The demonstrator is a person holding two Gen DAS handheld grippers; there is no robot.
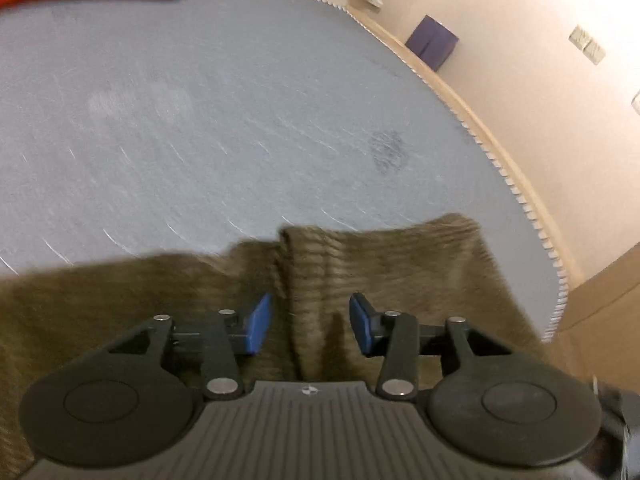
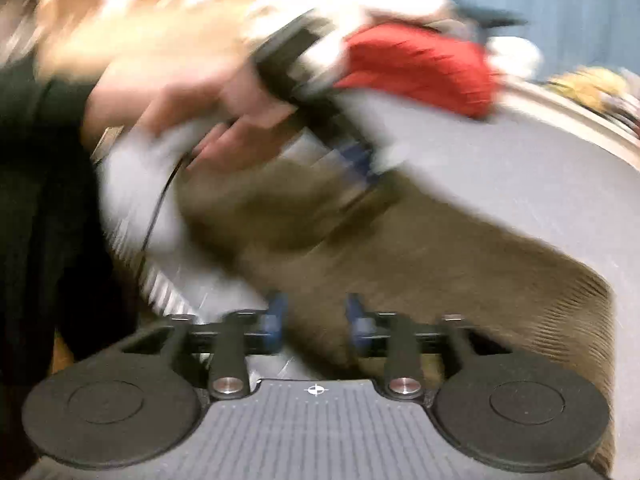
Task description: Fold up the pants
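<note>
From my left wrist view the left gripper (image 1: 310, 326) hangs with jaws apart, gripping nothing, over the olive pants (image 1: 400, 272) lying on the grey mattress (image 1: 200, 120), and my blurred right wrist view shows the right gripper (image 2: 316, 322) likewise parted above the same pants.

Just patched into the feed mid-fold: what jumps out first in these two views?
The olive-brown pants lie spread over the near part of the grey mattress, right under both grippers. The left gripper hangs open above a fold in the cloth, and the right gripper is open too, in a badly blurred view. A bright red garment sits at the mattress's far side, just past the person's hand holding the other gripper.
</note>
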